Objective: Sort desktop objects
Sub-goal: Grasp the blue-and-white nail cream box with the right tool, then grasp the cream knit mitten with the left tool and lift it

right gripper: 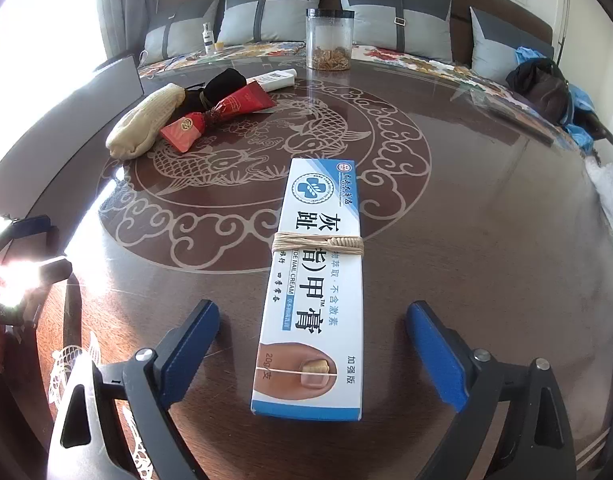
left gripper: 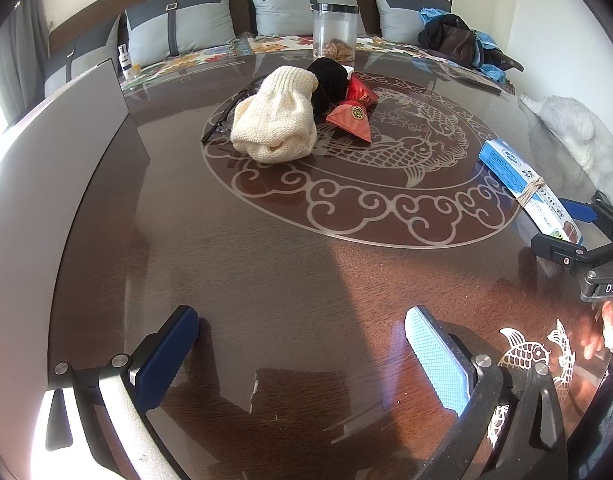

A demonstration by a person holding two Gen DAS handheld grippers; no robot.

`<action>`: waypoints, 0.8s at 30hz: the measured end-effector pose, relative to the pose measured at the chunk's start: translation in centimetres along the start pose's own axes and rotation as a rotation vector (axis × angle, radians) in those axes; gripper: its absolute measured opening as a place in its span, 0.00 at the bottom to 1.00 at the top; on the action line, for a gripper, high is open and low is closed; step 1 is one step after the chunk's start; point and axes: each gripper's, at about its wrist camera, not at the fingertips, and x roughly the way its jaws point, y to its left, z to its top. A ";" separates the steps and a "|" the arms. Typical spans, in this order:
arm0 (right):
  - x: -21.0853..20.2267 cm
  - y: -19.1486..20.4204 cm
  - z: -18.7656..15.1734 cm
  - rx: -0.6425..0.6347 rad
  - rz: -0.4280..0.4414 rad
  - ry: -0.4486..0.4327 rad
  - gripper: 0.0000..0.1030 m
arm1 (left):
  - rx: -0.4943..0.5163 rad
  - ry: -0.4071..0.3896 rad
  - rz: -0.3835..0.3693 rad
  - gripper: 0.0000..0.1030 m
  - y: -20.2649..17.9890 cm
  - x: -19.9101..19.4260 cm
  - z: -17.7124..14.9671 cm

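**One box set apart, the heap untouched**

Right gripper point(right gripper: 312, 360): jaws spread wide, the pads standing clear on either side of the cream box point(right gripper: 318, 280) and not pressing it. The box lies flat on the round table point(right gripper: 486, 240), long axis pointing away from the gripper, near end between the open jaws, a rubber band point(right gripper: 318, 243) wound round its middle. Judged as released here, well apart from the rest.

Left gripper point(left gripper: 302, 360): jaws open, nothing between them, hovering over bare tabletop near the edge.

Left to sort, by my reading: the heap toward the far side of the table (cream knitted piece point(left gripper: 274, 120), something black point(left gripper: 326, 80) touching it, red wrapped packets point(left gripper: 352, 114), a white tube point(right gripper: 272, 78) just behind). A clear jar point(right gripper: 329, 38) stands at the far rim, and a small bottle point(right gripper: 207, 38) off to its left.

Progress estimate: early; one item placed, most of the pile still bunched together
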 end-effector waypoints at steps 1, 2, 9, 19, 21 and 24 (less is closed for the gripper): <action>0.1 0.2 0.0 -0.009 -0.004 0.004 1.00 | 0.015 0.010 -0.007 1.00 0.1 0.2 0.3; 0.1 0.3 0.0 -0.014 -0.013 0.004 1.00 | 0.042 0.028 -0.026 1.00 0.1 0.5 0.9; 0.2 0.3 -0.1 -0.010 -0.011 0.003 1.00 | -0.030 0.020 0.000 1.00 2.4 2.5 8.2; 0.2 0.3 -0.1 -0.010 -0.011 0.003 1.00 | -0.090 -0.013 -0.016 0.52 1.9 5.9 12.7; 0.2 0.3 -0.1 -0.010 -0.011 0.003 1.00 | -0.086 -0.027 -0.003 0.50 1.6 5.3 12.1; 0.2 0.3 -0.1 -0.010 -0.011 0.003 1.00 | -0.105 -0.024 -0.008 0.50 1.7 3.8 9.8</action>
